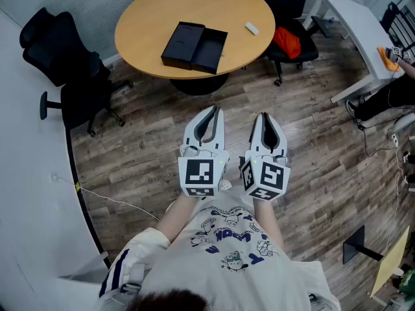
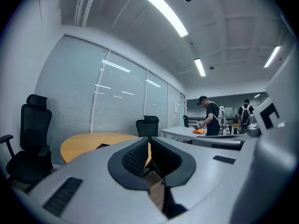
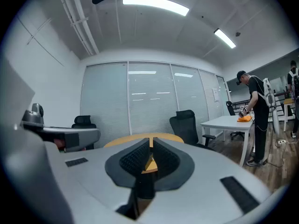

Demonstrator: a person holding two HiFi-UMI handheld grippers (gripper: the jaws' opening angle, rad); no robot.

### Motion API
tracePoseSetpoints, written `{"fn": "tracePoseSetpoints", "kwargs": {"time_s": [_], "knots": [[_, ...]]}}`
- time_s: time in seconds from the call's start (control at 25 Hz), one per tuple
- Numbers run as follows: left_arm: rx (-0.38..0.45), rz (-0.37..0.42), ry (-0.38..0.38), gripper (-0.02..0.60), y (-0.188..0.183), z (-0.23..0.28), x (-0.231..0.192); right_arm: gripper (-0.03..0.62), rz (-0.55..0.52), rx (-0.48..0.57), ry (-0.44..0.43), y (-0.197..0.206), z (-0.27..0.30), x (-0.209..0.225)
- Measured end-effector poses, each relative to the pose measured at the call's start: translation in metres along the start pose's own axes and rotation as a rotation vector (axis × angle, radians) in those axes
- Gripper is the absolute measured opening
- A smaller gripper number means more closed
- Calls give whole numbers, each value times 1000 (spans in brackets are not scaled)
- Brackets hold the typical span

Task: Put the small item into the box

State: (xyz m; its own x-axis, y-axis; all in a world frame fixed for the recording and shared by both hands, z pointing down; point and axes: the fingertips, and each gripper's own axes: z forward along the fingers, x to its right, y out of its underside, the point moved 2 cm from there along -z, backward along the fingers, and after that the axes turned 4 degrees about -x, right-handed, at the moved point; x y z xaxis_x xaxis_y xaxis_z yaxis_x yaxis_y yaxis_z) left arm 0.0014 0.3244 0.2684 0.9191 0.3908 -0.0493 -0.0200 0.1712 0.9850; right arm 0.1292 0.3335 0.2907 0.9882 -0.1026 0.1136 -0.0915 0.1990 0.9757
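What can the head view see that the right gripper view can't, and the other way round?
Only the head view: the open black box and the small white item, lying apart on the tabletop, plus the wearer's printed shirt.

Only the right gripper view: the ceiling lights and the window blinds.

Both: the round wooden table, a black office chair, the white desk and the right gripper, jaws together with nothing between them.

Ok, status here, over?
Left gripper and right gripper shut, empty, short of table. White item on tabletop, apart from open box. Nothing between grippers and table.
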Motion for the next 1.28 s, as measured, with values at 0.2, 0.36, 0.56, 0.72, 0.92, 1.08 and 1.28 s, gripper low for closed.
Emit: {"fn": "tracePoseSetpoints", "kwargs": {"time_s": [0.2, 0.36, 0.56, 0.72, 0.92, 1.08, 1.28], "knots": [[-3, -1, -1, 29, 0, 9, -2, 43, 2, -3, -4, 0, 10, 2], [-6, -5, -3, 29, -1, 17, -7, 43, 5, -6, -6, -1, 19, 3], [-13, -10, 4, 29, -1, 35, -15, 44, 31, -8, -4, -2, 39, 5], [-11, -9, 15, 29, -4, 56, -23, 44, 40, -6, 2, -4, 60, 9], [-2, 1, 31, 29, -11, 86, -39, 44, 44, 0, 3, -9, 94, 9], [0, 8, 48, 29, -14, 107, -51, 44, 49, 4, 17, -14, 115, 8], [-10, 2, 48, 29, -13, 124, -62, 44, 59, -1, 22, -12, 132, 8]]}}
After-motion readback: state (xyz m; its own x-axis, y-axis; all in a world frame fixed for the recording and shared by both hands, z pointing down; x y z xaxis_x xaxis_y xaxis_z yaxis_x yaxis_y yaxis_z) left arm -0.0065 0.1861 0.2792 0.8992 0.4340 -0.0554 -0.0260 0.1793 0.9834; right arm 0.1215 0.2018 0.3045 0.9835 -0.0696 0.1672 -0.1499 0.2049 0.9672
